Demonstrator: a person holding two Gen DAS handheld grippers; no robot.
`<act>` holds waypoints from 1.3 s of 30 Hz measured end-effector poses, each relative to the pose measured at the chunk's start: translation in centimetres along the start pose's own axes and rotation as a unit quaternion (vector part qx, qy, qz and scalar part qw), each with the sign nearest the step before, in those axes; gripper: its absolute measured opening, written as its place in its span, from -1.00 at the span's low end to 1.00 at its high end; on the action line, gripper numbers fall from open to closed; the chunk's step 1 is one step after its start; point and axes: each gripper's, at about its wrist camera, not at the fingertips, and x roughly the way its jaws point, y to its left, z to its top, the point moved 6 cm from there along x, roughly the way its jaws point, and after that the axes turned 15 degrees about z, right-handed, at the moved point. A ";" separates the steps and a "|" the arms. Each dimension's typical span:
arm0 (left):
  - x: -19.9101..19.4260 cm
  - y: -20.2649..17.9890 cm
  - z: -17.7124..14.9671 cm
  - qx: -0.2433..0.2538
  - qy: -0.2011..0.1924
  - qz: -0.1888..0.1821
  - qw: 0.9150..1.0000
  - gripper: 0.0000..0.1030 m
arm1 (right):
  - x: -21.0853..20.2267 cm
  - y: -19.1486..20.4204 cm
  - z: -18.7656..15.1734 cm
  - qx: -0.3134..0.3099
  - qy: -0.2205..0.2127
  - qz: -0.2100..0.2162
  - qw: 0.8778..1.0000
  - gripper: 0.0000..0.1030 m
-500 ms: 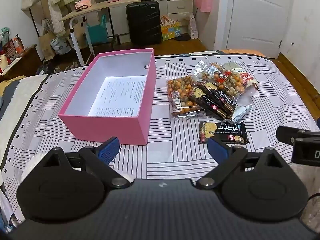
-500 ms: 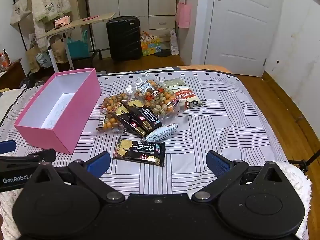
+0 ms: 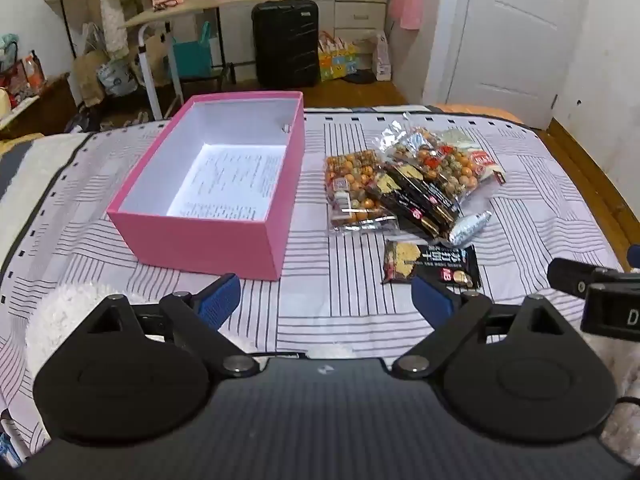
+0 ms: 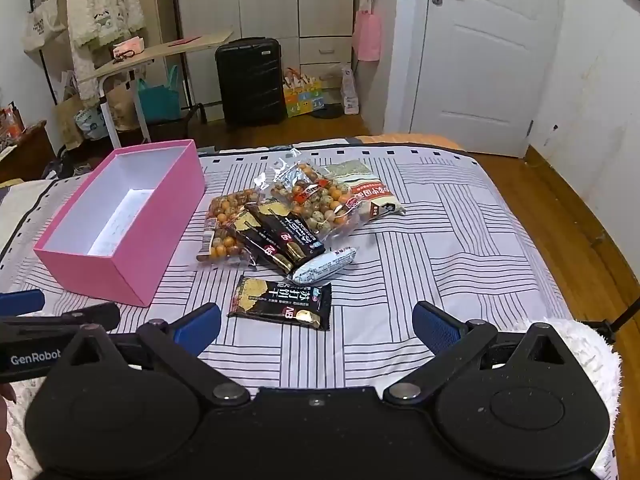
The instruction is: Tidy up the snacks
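A pink box, white inside with a printed sheet on its floor, stands open on the striped bedspread. To its right lies a heap of snacks: two clear bags of orange coated nuts, black biscuit packs, a silver wrapper and a pale bag. One black pack lies alone nearest me. My left gripper is open, hovering short of the box and the lone pack. My right gripper is open just before that pack.
The bed's far edge meets a wooden floor with a black suitcase, a folding table, bags and a white door. A fluffy white blanket lies at the near right. The other gripper shows at each view's side.
Both views have shifted only slightly; the lone black pack sits a little nearer the right gripper's fingers. Nothing has been taken hold of or moved.
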 end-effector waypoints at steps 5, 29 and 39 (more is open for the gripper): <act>-0.4 0.3 0.0 0.005 -0.007 0.010 1.000 0.79 | 0.2 0.4 -0.3 -0.006 -0.002 0.002 1.000 1.00; -1.9 -0.2 -0.7 0.014 -0.027 0.014 0.999 0.85 | -1.7 -0.2 -0.6 -0.023 -0.032 -0.012 0.999 1.00; -2.4 -0.6 -0.9 0.010 -0.026 0.012 1.000 0.85 | -1.4 -0.3 -1.2 -0.028 -0.026 -0.011 0.999 1.00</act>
